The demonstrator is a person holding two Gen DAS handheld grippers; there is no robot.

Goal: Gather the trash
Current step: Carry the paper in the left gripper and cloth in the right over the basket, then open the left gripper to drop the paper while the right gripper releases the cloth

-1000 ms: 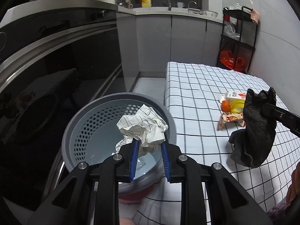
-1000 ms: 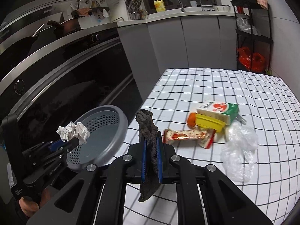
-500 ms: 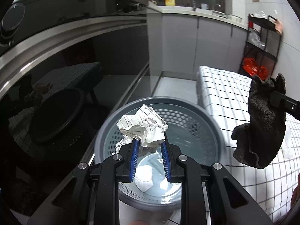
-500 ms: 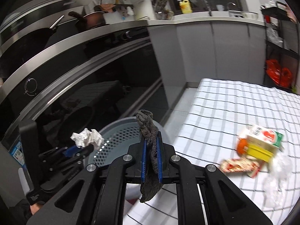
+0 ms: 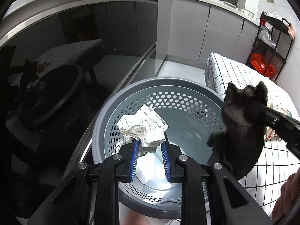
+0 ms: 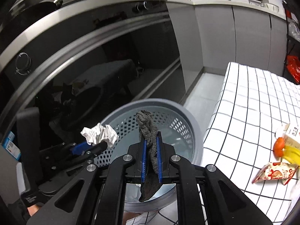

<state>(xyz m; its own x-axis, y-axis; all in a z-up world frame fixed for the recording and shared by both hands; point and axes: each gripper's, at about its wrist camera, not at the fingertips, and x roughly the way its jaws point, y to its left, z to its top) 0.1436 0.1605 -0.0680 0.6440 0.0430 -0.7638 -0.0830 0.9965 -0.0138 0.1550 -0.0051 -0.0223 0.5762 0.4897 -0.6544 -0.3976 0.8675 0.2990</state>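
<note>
Both grippers over the grey perforated bin (image 5: 131, 101), which sits on the floor just beside the checked table (image 6: 249, 101).

Left gripper (image 5: 150, 146): pads pinching a crumpled paper ball (image 5: 143, 126), white w/ grid print. In the left wrist view the ball sits dead centre, above the bin's inside, w/ the bin's rim arcing from 9 through 12 to 3 o'clock around it. Not let go yet.

Right gripper (image 6: 150, 159): pads pressed tight on a dark grey rag (image 6: 148, 131), maybe a sock, hard to tell. It pokes up above the pads and hangs limp below them. From the left wrist view the rag is at 3 o'clock, over the bin's rim on the table side. From the right wrist view it lines up over the bin's inside.

Progress, as I read it:
- Done: some white scraps (image 5: 150, 172) already lie on the bin's bottom, prob. paper or tissue, glare makes it unclear.
- In hand: two more pieces carried to the bin, drop not yet made.
- Left on the table, at 3–4 o'clock in the right wrist view: a carton (image 6: 291, 131), sthg orange (image 6: 278, 147), sthg yellow (image 6: 292, 152) and a red-printed wrapper (image 6: 273, 172).

So roughly mid-task: release both, then back for the table lot.
</note>
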